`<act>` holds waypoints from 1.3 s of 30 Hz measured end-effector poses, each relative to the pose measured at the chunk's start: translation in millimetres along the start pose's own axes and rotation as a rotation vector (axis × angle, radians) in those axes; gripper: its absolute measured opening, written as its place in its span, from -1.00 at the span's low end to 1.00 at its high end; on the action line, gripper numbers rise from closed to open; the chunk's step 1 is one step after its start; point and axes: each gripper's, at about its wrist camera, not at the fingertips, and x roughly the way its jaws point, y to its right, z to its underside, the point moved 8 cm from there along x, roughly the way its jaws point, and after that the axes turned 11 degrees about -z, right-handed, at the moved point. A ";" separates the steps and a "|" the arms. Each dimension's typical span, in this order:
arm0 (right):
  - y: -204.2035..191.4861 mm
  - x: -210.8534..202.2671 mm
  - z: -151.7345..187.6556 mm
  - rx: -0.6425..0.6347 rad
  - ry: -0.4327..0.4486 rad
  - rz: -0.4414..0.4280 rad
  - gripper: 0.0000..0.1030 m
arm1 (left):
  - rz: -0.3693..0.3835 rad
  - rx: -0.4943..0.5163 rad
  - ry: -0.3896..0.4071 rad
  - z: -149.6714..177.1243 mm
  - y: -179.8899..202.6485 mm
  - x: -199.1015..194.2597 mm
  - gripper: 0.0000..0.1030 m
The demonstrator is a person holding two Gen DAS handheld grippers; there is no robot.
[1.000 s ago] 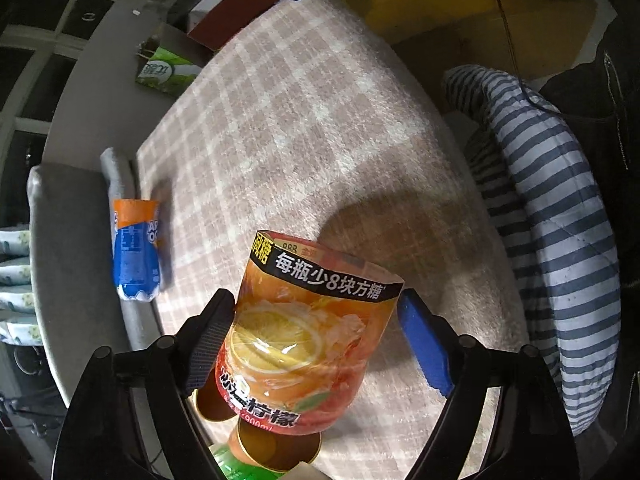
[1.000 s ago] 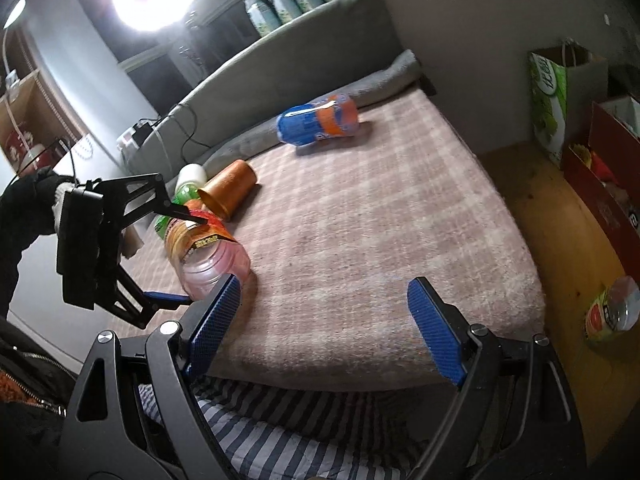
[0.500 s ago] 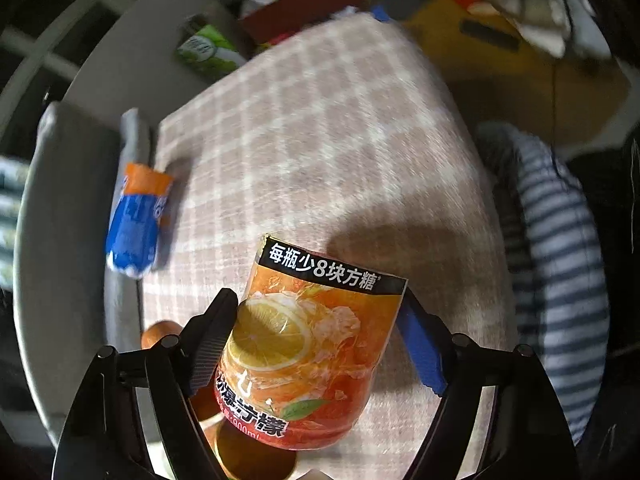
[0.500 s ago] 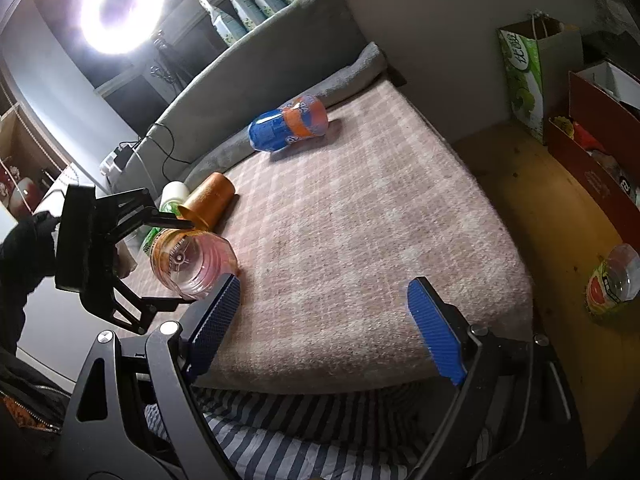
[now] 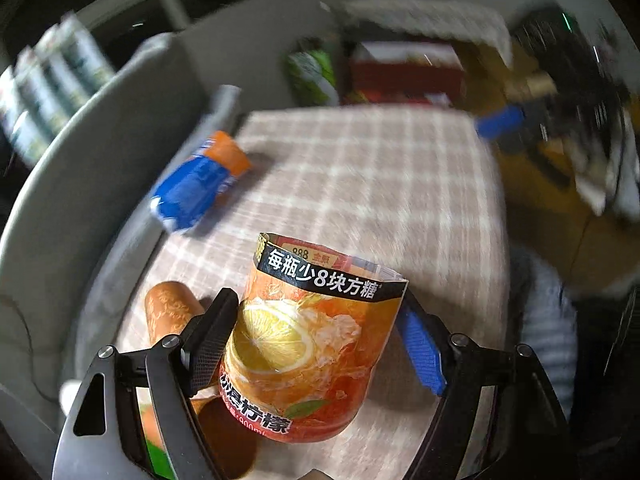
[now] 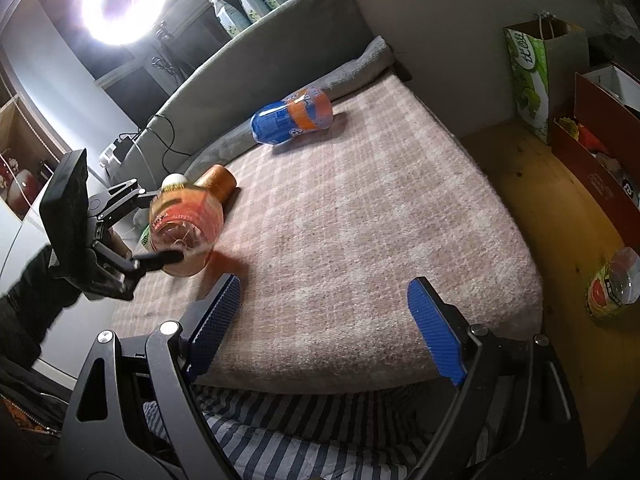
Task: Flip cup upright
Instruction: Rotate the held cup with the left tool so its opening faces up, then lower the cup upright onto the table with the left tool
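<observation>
The cup is a cut-off orange lemon-tea bottle [image 5: 312, 344]. My left gripper [image 5: 316, 340] is shut on it and holds it lifted and tilted, its open rim pointing away from the camera. In the right wrist view the cup [image 6: 186, 228] hangs sideways above the left part of the pink checked mat [image 6: 360, 232], its closed bottom facing the camera, held by the left gripper [image 6: 160, 224]. My right gripper [image 6: 324, 320] is open and empty over the mat's near edge.
A blue and orange cup [image 6: 292, 116] lies on its side at the far edge of the mat. A copper cup [image 6: 220, 180] lies behind the held cup. A grey sofa back [image 6: 280, 40], a green bag [image 6: 528, 76] and a red box [image 6: 600, 152] stand around.
My left gripper has swung the cup from rim-down over the mat to a sideways tilt, lifting it a little. The left view now looks across the mat. The right gripper has held still.
</observation>
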 end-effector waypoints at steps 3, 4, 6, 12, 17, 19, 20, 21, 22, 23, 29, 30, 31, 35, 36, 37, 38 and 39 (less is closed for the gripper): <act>-3.9 5.2 0.3 -0.008 -0.009 -0.010 0.71 | 0.009 -0.154 0.055 -2.1 -10.9 -3.9 0.53; -5.5 7.4 0.4 -0.012 -0.014 -0.013 0.71 | 0.014 -0.217 0.077 -2.3 -15.0 -4.6 0.53; -9.7 10.5 0.5 -0.024 -0.020 -0.012 0.71 | 0.015 -0.291 0.100 -0.3 -18.7 -4.8 0.53; -27.8 13.3 0.0 -0.077 -0.028 -0.019 0.71 | -0.038 -0.444 0.136 14.6 -31.5 -7.9 0.53; -39.0 20.6 -3.1 -0.090 -0.030 -0.041 0.71 | -0.068 -0.563 0.170 24.4 -43.5 -17.0 0.53; -44.5 24.1 -3.3 -0.099 -0.035 -0.049 0.71 | -0.078 -0.583 0.179 27.0 -43.6 -18.7 0.53; -46.3 25.4 -3.4 -0.102 -0.037 -0.052 0.71 | -0.079 -0.597 0.184 28.1 -44.4 -19.3 0.53; -48.7 26.5 -3.3 -0.106 -0.038 -0.055 0.71 | -0.078 -0.610 0.188 29.0 -45.1 -19.4 0.53; -51.4 27.6 -3.1 -0.110 -0.039 -0.058 0.71 | -0.079 -0.619 0.191 29.3 -45.2 -19.1 0.53; -53.6 28.3 -2.7 -0.114 -0.039 -0.061 0.71 | -0.080 -0.631 0.196 30.0 -46.6 -18.5 0.53; -61.7 27.2 1.7 -0.130 -0.042 -0.058 0.71 | -0.083 -0.654 0.200 32.2 -47.7 -14.8 0.53; -62.2 26.6 2.2 -0.130 -0.041 -0.058 0.71 | -0.083 -0.657 0.198 32.7 -47.5 -14.1 0.53; -62.2 25.7 2.5 -0.129 -0.040 -0.057 0.71 | -0.083 -0.661 0.196 34.2 -47.7 -13.7 0.53; -63.6 23.4 1.6 -0.127 -0.035 -0.053 0.71 | -0.084 -0.676 0.181 44.0 -47.3 -11.5 0.53; -64.5 23.2 1.2 -0.127 -0.034 -0.053 0.71 | -0.085 -0.676 0.180 45.5 -46.8 -12.0 0.53; -65.6 23.1 0.9 -0.128 -0.034 -0.054 0.71 | -0.084 -0.679 0.182 48.2 -46.6 -13.9 0.53; -66.4 22.9 1.1 -0.130 -0.033 -0.056 0.71 | -0.085 -0.679 0.181 49.4 -46.6 -15.4 0.53; -67.7 23.2 0.9 -0.132 -0.033 -0.057 0.71 | -0.093 -0.677 0.181 51.9 -46.4 -17.3 0.53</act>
